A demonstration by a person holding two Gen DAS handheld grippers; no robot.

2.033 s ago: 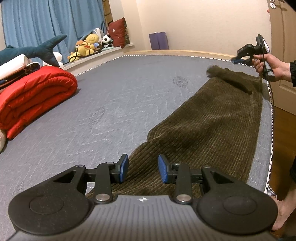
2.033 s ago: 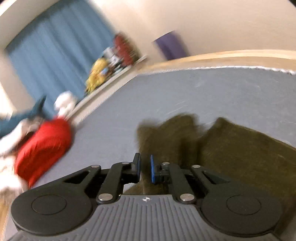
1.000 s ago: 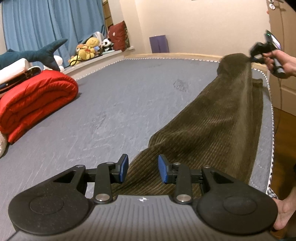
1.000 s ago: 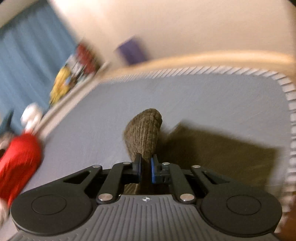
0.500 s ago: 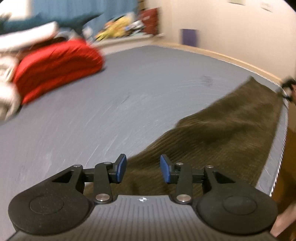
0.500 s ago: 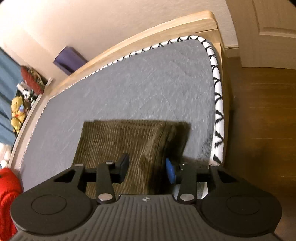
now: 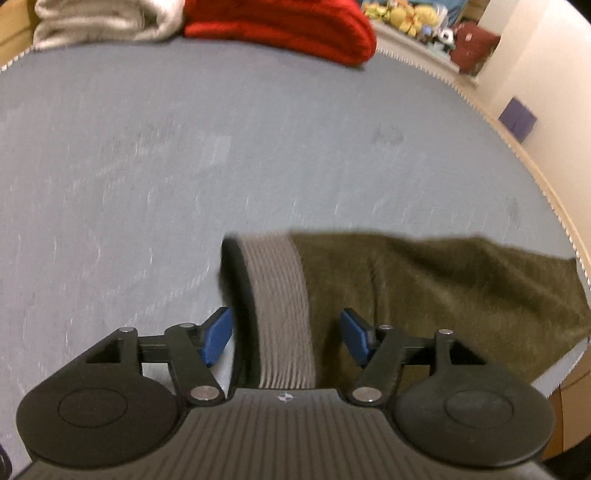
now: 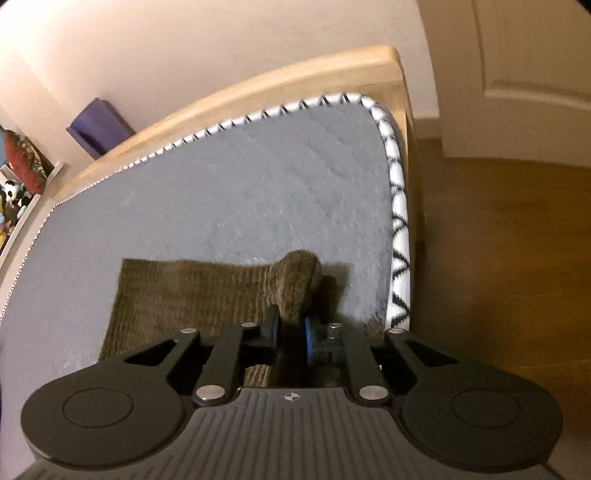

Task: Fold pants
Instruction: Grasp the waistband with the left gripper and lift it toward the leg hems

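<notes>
The left hand-held gripper, jaws just widening, straddles the corduroy pants' grey waistband without pinching; the right hand-held gripper, just closing, pinches a bunched pant leg on the mattress.

We note a grey quilted mattress with black-and-white zigzag piping along its edge, set in a pale wooden bed frame. The brown corduroy pants lie flat on it near the 3 o'clock edge in the left wrist view, grey ribbed waistband toward 6. At 12 o'clock a folded red quilt rests on the mattress, with a folded beige blanket just beside it at 11.
</notes>
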